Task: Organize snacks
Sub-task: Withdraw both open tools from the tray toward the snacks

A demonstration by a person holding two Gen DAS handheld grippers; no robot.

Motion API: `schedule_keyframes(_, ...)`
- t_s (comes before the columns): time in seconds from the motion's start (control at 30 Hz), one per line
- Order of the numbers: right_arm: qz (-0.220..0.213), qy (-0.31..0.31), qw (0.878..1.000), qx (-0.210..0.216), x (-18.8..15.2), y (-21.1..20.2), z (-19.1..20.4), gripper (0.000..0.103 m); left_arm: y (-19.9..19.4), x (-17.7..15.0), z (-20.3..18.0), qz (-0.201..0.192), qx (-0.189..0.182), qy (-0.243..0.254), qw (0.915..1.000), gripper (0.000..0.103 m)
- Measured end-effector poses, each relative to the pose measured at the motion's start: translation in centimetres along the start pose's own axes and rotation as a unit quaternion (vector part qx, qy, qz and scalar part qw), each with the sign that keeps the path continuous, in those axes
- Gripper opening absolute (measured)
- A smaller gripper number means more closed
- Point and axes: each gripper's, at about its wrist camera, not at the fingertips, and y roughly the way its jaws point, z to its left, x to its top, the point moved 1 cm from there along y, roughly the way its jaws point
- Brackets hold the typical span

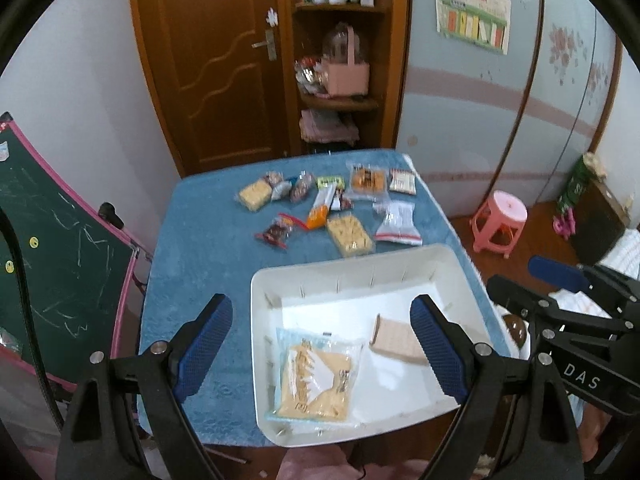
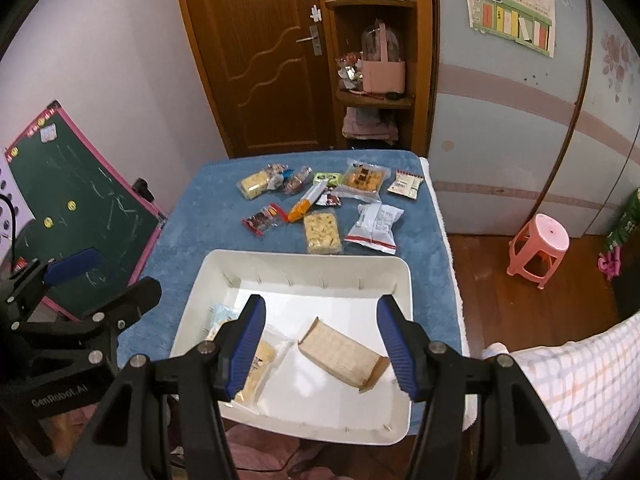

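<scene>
A white plastic tray [image 1: 360, 264] [image 2: 304, 258] sits at the near edge of a blue-covered table [image 1: 200, 240] [image 2: 192, 232]. In it lie a yellow snack packet [image 1: 316, 384] [image 2: 256, 372] and a brown wafer packet [image 1: 396, 338] [image 2: 344, 354]. Several snack packets [image 1: 348, 234] [image 2: 322, 232] lie scattered on the far half of the table. My left gripper [image 1: 322, 340] is open and empty above the tray's near left part. My right gripper [image 2: 322, 344] is open and empty above the tray, over the brown packet.
A green chalkboard [image 1: 60, 248] [image 2: 80, 208] leans left of the table. A pink stool [image 1: 500, 220] [image 2: 538, 248] stands on the wooden floor to the right. A wooden door and corner shelf [image 1: 340, 60] [image 2: 372, 60] are behind the table.
</scene>
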Motion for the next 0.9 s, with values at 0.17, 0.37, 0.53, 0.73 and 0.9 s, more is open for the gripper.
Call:
schedule_keyframes(0.17,-0.006,0.004,1.000,0.008,0.5,-0.3,-0.6,0.058,-1.0,0.4,-0.5,-0.023,0.011,0.007,0.9997,0.090)
schedule_keyframes(0.37,-0.009,0.016,1.000,0.012,1.5,0.3,-1.5,0.058,0.7,1.2,-1.0,0.014,0.008,0.023,0.9996,0.090)
schedule_keyframes(0.53,-0.007,0.036,0.999,0.004,2.6,0.8,-3.1,0.058,2.4,2.7,-0.6,0.039,-0.023,0.010,0.9989,0.090)
schedule_keyframes(0.73,0.004,0.054,0.998,-0.022,4.2,2.4,-5.3,0.058,4.3,5.2,0.3,0.027,-0.017,0.012,0.9994,0.090)
schedule_keyframes(0.9,0.009,0.059,0.998,-0.035,6.2,4.0,-6.2,0.058,6.6,8.2,1.9,0.020,-0.004,0.008,0.9998,0.090)
